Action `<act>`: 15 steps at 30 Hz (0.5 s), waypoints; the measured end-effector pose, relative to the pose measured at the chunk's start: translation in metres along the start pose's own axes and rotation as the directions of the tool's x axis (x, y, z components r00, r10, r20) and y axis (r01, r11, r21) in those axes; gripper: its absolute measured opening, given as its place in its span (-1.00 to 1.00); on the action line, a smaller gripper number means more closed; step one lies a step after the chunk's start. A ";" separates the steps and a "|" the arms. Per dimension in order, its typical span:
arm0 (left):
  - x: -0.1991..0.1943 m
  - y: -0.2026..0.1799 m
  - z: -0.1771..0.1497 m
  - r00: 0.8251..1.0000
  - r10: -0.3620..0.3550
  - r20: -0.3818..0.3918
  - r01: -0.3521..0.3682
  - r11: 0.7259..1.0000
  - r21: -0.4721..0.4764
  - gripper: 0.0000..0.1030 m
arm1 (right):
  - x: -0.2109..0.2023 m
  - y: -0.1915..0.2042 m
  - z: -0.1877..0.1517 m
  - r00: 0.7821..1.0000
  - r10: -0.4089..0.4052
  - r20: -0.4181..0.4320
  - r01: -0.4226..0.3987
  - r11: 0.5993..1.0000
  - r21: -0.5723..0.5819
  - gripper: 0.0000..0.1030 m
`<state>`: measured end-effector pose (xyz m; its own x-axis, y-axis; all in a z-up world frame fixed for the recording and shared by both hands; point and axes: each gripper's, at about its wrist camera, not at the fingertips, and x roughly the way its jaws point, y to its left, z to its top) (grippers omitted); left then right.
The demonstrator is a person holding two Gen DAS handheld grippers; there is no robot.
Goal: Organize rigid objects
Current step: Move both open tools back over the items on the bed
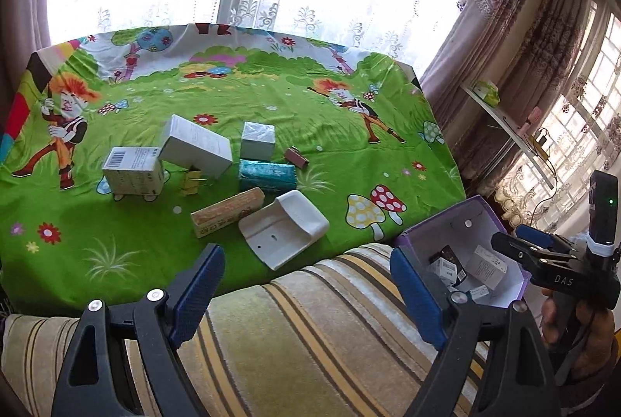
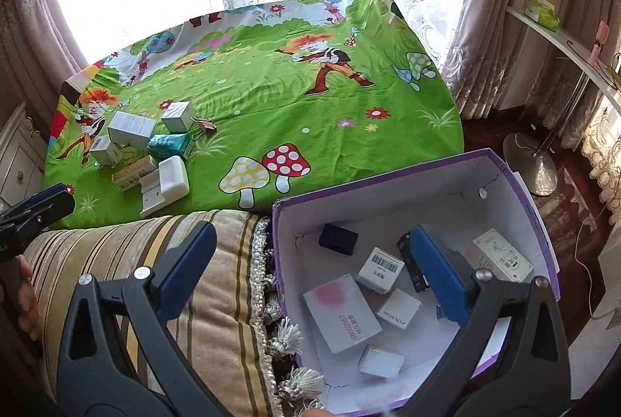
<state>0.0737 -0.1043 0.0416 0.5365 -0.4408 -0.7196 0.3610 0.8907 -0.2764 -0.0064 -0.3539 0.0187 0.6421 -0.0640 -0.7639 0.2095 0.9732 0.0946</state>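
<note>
Several small boxes lie on the green cartoon tablecloth (image 1: 252,98): a barcode box (image 1: 132,170), a tilted white box (image 1: 196,145), a grey box (image 1: 257,139), a teal box (image 1: 267,175), a tan long box (image 1: 227,211) and a white plastic holder (image 1: 285,226). A purple-rimmed storage box (image 2: 388,180) holds several small boxes, among them a pink-marked box (image 2: 341,312). My left gripper (image 1: 306,289) is open and empty above a striped cushion (image 1: 310,320). My right gripper (image 2: 310,269) is open and empty over the storage box's left edge.
A yellow binder clip (image 1: 190,180) and a brown clip (image 1: 297,157) lie among the boxes. Curtains and a window stand behind the table. A white shelf (image 2: 562,40) and a lamp base (image 2: 531,160) stand at the right.
</note>
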 end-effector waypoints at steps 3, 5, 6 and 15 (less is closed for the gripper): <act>-0.003 0.022 0.003 0.999 0.035 0.008 -0.034 0.999 -0.031 0.71 | 0.006 0.013 0.004 1.000 0.008 -0.009 -0.008 1.000 -0.029 0.96; -0.004 0.036 0.006 0.998 0.057 0.010 -0.056 0.997 -0.048 0.71 | 0.011 0.021 0.007 1.000 0.015 -0.018 -0.015 0.999 -0.045 0.96; -0.004 0.044 0.008 0.998 0.069 0.010 -0.069 0.996 -0.057 0.71 | 0.013 0.025 0.009 1.000 0.019 -0.022 -0.020 0.998 -0.053 0.96; 0.005 0.096 0.025 0.988 0.153 -0.005 -0.153 0.981 -0.120 0.71 | 0.036 0.063 0.023 0.997 0.052 -0.057 -0.058 0.991 -0.122 0.96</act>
<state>0.1299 -0.0236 0.0271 0.5821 -0.2983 -0.7564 0.1809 0.9545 -0.2372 0.0475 -0.2997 0.0118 0.6089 -0.0009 -0.7932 0.0802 0.9949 0.0605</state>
